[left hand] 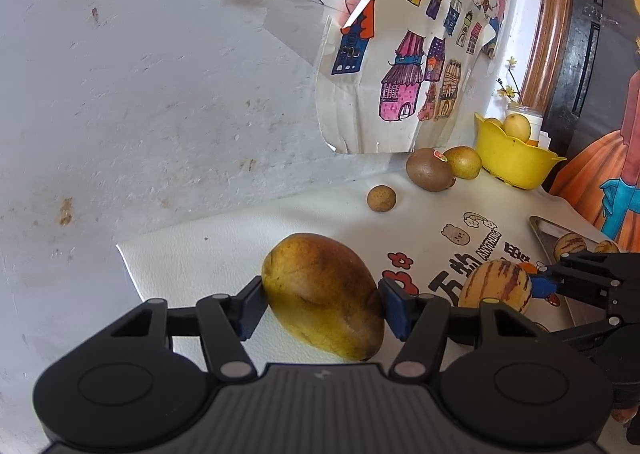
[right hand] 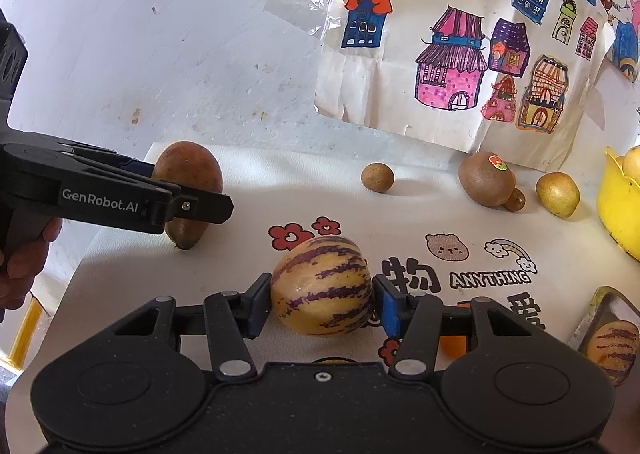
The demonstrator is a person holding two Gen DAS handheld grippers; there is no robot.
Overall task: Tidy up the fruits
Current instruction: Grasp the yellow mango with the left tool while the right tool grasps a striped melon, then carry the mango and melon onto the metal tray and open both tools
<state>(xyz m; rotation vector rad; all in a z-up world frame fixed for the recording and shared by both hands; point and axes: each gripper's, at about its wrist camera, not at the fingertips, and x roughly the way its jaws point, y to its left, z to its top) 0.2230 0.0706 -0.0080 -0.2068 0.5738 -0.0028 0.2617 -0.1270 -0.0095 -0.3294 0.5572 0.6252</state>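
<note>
Pressing its pads on a mango (left hand: 324,294), the left gripper (left hand: 320,304) held it on the white mat (left hand: 200,258); the right gripper (right hand: 320,304) clamped a striped melon (right hand: 322,286) likewise. Farther back lay kiwis (left hand: 430,169) beside a yellow bowl (left hand: 516,162).

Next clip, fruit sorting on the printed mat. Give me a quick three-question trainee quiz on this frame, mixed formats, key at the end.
1. True or false: the left gripper has its pads against the mango.
2. Which fruit sits between the right gripper's pads? A) kiwi B) striped melon C) lemon
3. Fill in: the kiwi with the sticker lies beside the yellow ____.

Key
1. True.
2. B, the striped melon.
3. Bowl, which already holds pale yellow fruit.
</note>
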